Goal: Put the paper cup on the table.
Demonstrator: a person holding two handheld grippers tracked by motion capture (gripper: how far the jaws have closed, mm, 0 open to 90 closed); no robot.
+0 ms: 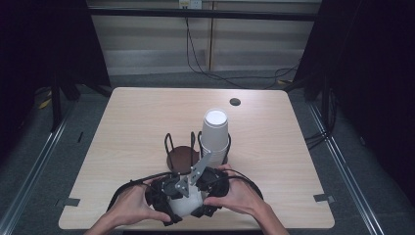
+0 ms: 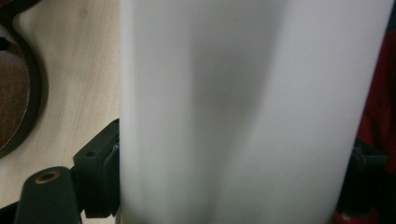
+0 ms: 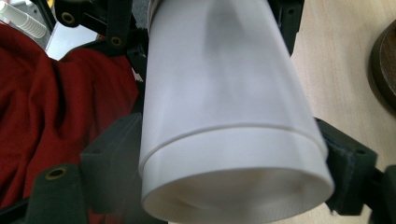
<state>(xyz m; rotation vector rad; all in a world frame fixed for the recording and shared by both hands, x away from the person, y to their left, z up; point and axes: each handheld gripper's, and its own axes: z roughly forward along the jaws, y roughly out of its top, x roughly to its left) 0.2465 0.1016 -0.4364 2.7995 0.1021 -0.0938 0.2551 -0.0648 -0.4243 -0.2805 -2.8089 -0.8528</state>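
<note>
Smooth white paper cup [image 3: 224, 116] clamped between both grippers

It's gripped by the left gripper [image 2: 229, 186] and right gripper [image 3: 229, 186]; the cup's base is hidden.

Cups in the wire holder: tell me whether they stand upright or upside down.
Upside down: the white cups in the holder show a closed flat end on top.

Two nested white paper cups [image 3: 229, 121] — lying tilted, clamped between both grippers' jaws near the table's front edge.
</note>
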